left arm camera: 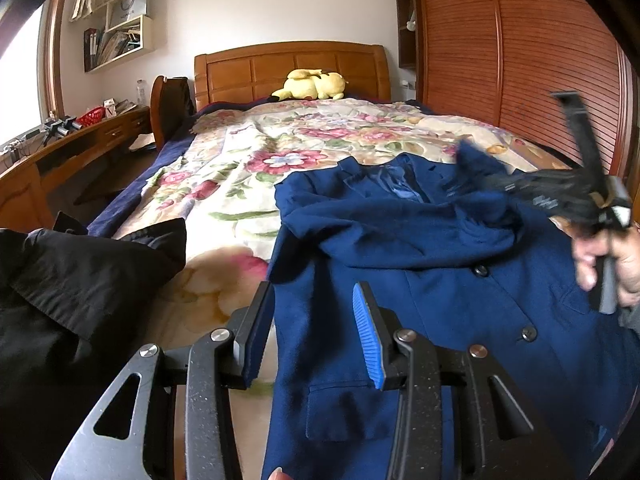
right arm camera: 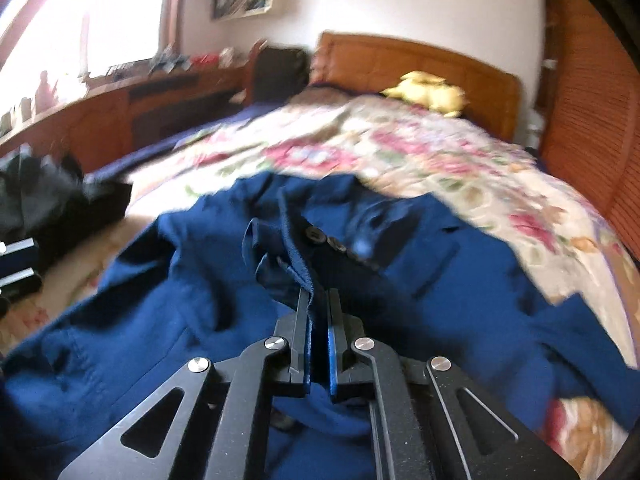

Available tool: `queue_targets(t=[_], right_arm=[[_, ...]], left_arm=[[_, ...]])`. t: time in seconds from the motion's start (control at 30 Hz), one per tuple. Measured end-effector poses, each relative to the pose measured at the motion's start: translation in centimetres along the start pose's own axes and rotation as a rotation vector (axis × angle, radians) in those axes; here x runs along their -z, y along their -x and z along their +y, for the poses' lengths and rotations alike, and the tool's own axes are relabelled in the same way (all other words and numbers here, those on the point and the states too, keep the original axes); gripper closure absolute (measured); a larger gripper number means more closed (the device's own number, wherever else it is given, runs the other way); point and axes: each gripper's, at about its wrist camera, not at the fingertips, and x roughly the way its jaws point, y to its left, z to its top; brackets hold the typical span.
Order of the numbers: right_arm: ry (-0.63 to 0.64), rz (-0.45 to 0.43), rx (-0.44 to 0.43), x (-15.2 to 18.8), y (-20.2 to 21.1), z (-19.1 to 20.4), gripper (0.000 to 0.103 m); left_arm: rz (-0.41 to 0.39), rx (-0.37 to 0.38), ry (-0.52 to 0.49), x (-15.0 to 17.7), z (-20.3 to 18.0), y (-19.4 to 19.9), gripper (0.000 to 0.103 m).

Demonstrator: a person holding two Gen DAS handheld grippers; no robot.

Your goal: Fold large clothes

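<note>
A dark blue suit jacket lies front up on the flowered bed cover, its buttons showing. My left gripper is open over the jacket's left edge, and its blue pads press on nothing. In the right wrist view my right gripper is shut on a thin fold of the blue jacket near a row of sleeve buttons. From the left wrist view, the right gripper appears blurred at the right, held by a hand, with blue cloth raised at its tip.
A black garment lies heaped at the bed's left edge. A yellow plush toy rests by the wooden headboard. A slatted wooden wardrobe lines the right side. A cluttered desk stands left.
</note>
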Motion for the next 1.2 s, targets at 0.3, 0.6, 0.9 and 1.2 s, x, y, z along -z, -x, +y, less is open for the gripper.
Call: queue_targets(t=[0.3, 0.6, 0.9, 1.2], right_arm=[[-0.129, 0.011, 0.155, 5.1, 6.6, -5.5, 0.098], [-0.181, 0.114, 0.170, 7.0, 9.9, -6.9, 0.071], [-0.189, 0.095, 0.134, 8.2, 13.9, -7.2, 0.047], [-0.202, 0.031, 0.092, 9.1, 19.2, -8.8, 0.047]], left_arm=[[-0.019, -0.012, 0.009, 0.0, 0.1, 0.7, 0.061], [-0.048, -0.005, 0.008, 0.3, -0.3, 2.0, 0.061], [-0.098, -0.036, 0.024, 1.2, -1.1, 5.1, 0.061], [-0.106, -0.055, 0.042, 0.9, -4.1, 7.9, 0.061]])
